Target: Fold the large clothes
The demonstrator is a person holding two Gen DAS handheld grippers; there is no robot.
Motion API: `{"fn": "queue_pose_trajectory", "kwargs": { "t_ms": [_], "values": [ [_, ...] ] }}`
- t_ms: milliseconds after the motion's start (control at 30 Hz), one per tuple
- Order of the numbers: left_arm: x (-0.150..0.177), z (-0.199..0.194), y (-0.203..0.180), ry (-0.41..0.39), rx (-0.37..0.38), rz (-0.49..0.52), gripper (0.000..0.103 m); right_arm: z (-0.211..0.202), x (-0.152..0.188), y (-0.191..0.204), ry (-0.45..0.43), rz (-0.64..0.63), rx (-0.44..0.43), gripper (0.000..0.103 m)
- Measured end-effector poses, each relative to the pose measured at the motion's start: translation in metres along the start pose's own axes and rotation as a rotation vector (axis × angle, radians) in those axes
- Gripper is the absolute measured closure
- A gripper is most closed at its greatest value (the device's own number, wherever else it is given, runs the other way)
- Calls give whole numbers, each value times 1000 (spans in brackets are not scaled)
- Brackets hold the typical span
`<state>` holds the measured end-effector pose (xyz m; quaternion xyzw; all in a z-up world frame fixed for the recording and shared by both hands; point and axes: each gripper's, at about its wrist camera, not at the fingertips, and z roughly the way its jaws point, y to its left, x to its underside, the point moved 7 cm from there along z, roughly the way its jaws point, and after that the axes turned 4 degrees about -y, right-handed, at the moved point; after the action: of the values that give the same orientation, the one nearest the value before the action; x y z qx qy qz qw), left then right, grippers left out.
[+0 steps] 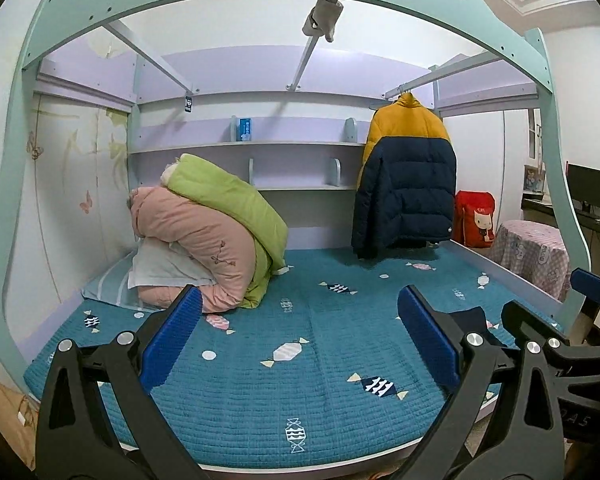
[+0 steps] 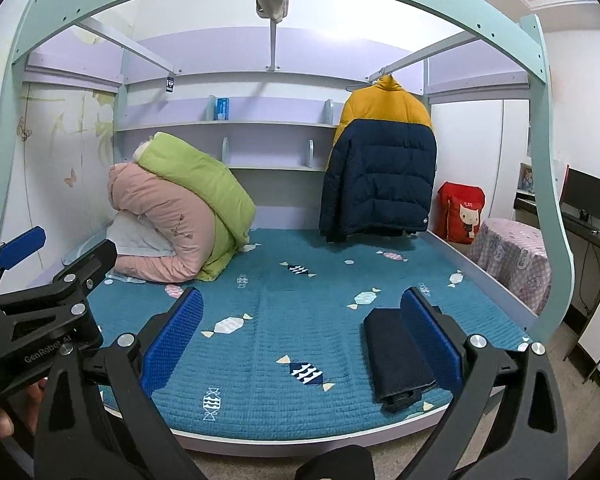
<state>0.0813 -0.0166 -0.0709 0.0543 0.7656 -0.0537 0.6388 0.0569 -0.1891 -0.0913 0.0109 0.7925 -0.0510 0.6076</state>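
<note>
A yellow and navy puffer jacket (image 1: 406, 172) hangs on a hanger from the bed frame's right rail, above the far end of the bed; it also shows in the right wrist view (image 2: 382, 164). A dark folded garment (image 2: 394, 354) lies on the teal bed cover (image 2: 300, 320) near the front right edge. My left gripper (image 1: 300, 332) is open and empty above the bed's near edge. My right gripper (image 2: 302, 332) is open and empty beside it, its right finger just in front of the folded garment.
Rolled pink (image 1: 196, 240) and green quilts (image 1: 228, 204) on a pillow fill the far left of the bed. A red bag (image 1: 476, 218) and a pink covered stool (image 1: 534, 254) stand right of the bed. Shelves line the back wall. A monitor (image 2: 586, 194) sits far right.
</note>
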Motion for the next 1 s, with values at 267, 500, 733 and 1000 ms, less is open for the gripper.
{"fn": "queue_pose_trajectory", "kwargs": {
  "t_ms": [267, 500, 733, 1000],
  "values": [
    [0, 3, -2, -4, -1, 5, 5, 1, 0, -3, 5, 9, 1, 7],
    [1, 8, -3, 5, 1, 7, 5, 1, 3, -3, 15, 15, 5, 7],
    [3, 10, -3, 10, 2, 9, 5, 5, 3, -4, 25, 26, -1, 7],
    [2, 9, -4, 10, 1, 9, 5, 8, 5, -5, 33, 35, 3, 7]
  ]
}}
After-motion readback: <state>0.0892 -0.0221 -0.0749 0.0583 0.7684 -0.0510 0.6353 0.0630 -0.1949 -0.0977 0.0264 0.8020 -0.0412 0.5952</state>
